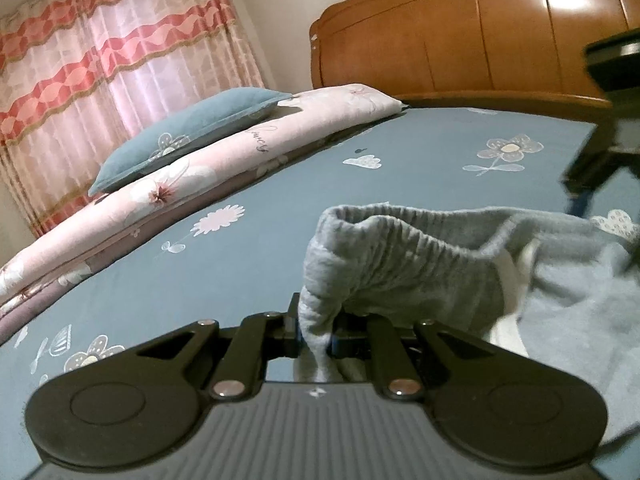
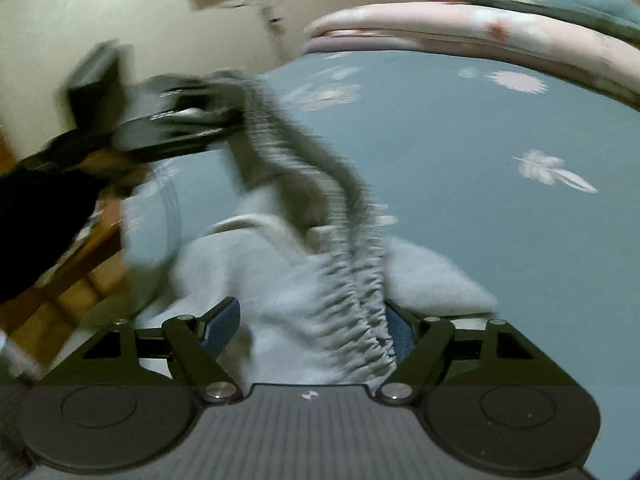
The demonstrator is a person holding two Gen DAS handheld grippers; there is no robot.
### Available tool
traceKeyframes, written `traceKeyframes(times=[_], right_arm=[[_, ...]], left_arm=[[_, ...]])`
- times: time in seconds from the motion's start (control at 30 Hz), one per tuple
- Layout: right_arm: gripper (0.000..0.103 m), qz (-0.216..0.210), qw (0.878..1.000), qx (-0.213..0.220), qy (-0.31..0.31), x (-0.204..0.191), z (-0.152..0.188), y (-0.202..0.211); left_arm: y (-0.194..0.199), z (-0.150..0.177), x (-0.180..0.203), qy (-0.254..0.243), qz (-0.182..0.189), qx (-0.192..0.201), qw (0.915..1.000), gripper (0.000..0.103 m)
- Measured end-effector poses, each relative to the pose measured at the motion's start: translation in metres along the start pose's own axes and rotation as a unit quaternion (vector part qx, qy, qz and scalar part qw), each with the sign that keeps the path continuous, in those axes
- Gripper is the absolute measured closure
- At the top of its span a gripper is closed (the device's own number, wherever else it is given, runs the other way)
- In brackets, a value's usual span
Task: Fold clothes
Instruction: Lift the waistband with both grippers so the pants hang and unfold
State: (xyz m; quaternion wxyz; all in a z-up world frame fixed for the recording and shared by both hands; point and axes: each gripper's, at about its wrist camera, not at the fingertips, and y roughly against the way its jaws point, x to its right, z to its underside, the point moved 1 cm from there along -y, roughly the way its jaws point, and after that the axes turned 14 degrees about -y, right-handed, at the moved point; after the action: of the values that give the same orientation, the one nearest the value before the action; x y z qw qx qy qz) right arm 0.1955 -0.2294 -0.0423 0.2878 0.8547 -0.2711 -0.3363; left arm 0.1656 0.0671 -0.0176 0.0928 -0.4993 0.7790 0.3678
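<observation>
**On the bed, grey trousers held up by both tools**

On the blue flowered bed [image 1: 248, 264], the left tool [image 1: 316, 338] is clamped on the grey trousers [image 1: 400, 264] at the elastic waistband, cloth bunched between its fingers.

From the right wrist, the right tool [image 2: 316, 328] stands apart, waistband draped between; everything is blurred.

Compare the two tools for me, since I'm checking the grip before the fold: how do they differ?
The left tool is shut on the grey garment's waistband; the right tool stands open, waistband running between its fingers. The left view is sharp; the right view is motion-blurred. Both are at the same waistband, above the blue bedsheet.
</observation>
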Motion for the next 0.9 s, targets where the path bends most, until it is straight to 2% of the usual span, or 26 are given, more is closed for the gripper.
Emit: traceKeyframes(times=[0.1,0.23,0.27,0.33,0.37,0.4,0.53,0.7,0.9], right_arm=[[0.022,0.013,0.999,-0.015,0.025,-0.014,0.006,0.003],[0.039,0.031,0.997,-0.032,0.055,-0.032,0.013,0.006],[0.042,0.029,0.998,-0.026,0.045,-0.031,0.010,0.009],[0.064,0.015,1.000,-0.015,0.004,-0.025,0.004,0.016],[0.069,0.013,1.000,-0.011,-0.014,-0.021,0.004,0.019],[0.080,0.019,0.999,-0.011,-0.024,-0.019,0.005,0.018],[0.086,0.048,0.998,-0.013,-0.027,-0.025,0.013,0.020],[0.087,0.084,0.996,0.020,-0.016,-0.045,0.015,0.040],[0.087,0.120,0.991,0.054,-0.033,-0.045,0.022,0.092]], left_arm=[[-0.010,-0.005,0.000,0.008,0.002,0.002,1.0000,0.092],[-0.019,-0.014,0.003,0.009,0.000,0.003,1.0000,0.093],[-0.019,-0.016,0.003,0.009,0.000,0.003,1.0000,0.093],[-0.021,-0.018,0.004,0.010,0.000,0.001,1.0000,0.093],[-0.021,-0.018,0.003,0.012,0.001,-0.001,0.9999,0.093],[-0.022,-0.019,0.003,0.014,0.002,-0.003,0.9999,0.093],[-0.026,-0.027,0.006,0.014,-0.003,-0.011,0.9998,0.093],[-0.036,-0.055,0.015,-0.013,-0.017,-0.017,0.9996,0.093],[-0.059,-0.109,0.032,-0.034,-0.004,0.018,0.9993,0.094]])
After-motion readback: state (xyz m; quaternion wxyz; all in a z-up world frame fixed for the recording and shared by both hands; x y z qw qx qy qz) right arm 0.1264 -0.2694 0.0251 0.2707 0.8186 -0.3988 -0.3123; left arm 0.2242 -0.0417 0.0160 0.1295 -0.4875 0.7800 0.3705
